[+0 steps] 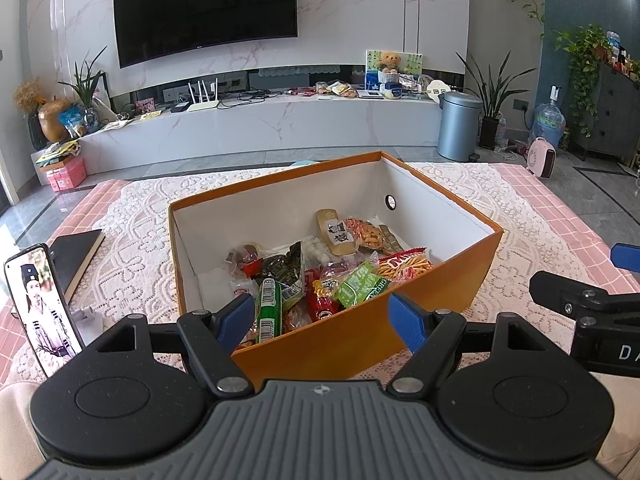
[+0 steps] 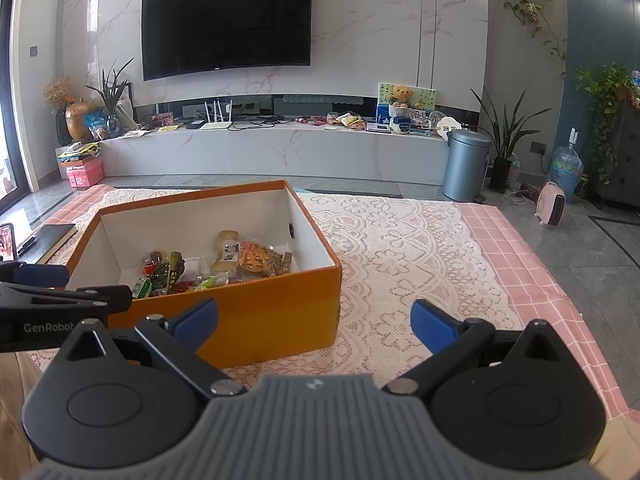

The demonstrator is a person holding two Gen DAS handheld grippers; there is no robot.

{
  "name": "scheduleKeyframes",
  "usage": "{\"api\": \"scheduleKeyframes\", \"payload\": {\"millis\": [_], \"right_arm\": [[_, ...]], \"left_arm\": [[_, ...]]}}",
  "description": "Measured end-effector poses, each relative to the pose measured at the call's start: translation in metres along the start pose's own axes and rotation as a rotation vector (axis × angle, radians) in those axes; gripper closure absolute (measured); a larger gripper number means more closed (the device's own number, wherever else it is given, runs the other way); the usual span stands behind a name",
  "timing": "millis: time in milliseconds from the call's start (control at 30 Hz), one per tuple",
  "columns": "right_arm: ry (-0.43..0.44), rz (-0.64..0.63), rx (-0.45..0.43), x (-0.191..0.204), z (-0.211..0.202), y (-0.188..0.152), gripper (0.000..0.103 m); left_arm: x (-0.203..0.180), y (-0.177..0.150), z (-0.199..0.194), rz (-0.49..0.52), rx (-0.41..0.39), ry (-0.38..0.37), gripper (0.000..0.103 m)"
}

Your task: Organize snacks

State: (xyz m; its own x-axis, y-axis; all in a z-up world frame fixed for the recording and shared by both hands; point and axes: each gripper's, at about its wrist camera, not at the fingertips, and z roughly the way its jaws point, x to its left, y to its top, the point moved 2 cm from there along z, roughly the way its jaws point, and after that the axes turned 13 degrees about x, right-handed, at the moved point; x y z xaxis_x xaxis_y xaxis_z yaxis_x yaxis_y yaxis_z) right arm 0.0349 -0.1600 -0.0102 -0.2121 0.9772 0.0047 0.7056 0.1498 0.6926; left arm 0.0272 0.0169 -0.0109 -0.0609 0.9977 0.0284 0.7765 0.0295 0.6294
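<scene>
An orange box (image 1: 360,332) with white inner walls sits on the lace cloth (image 2: 400,248) that covers the bench (image 2: 532,264), set at an angle to both cameras. The snacks (image 1: 320,272) lie piled on its floor, mostly toward the near wall: a green packet (image 1: 269,304), a bright green bag (image 1: 360,284), a red pack of sticks (image 1: 404,264), a dark leafy-print pouch (image 1: 284,268), a tan wrapped block with a black-and-white label (image 1: 336,232) and a clear bag of orange pieces (image 1: 368,232) farther back.

The left hand-held gripper (image 1: 322,318) hovers just before the box's near wall, its blue pads spread wide with nothing between them; one pad (image 1: 236,316) overlaps the box's near left part in view, the other (image 1: 408,320) its orange front. The right hand-held gripper (image 2: 314,326) is likewise wide open and empty, held low in front of the box's near right corner, above the cloth. Each gripper shows at the edge of the other's view.

A phone (image 1: 40,304) stands propped at the left of the bench, its screen lit, with a dark book (image 1: 78,258) lying flat just behind it.
</scene>
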Motion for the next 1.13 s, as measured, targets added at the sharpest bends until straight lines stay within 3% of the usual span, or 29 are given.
{"api": "scheduleKeyframes", "payload": {"millis": [1133], "right_arm": [[0.007,-0.016,0.007,0.0003,0.003,-0.0002,0.004]], "left_arm": [[0.0012,0.0026,0.0003,0.007,0.009,-0.009,0.014]]}}
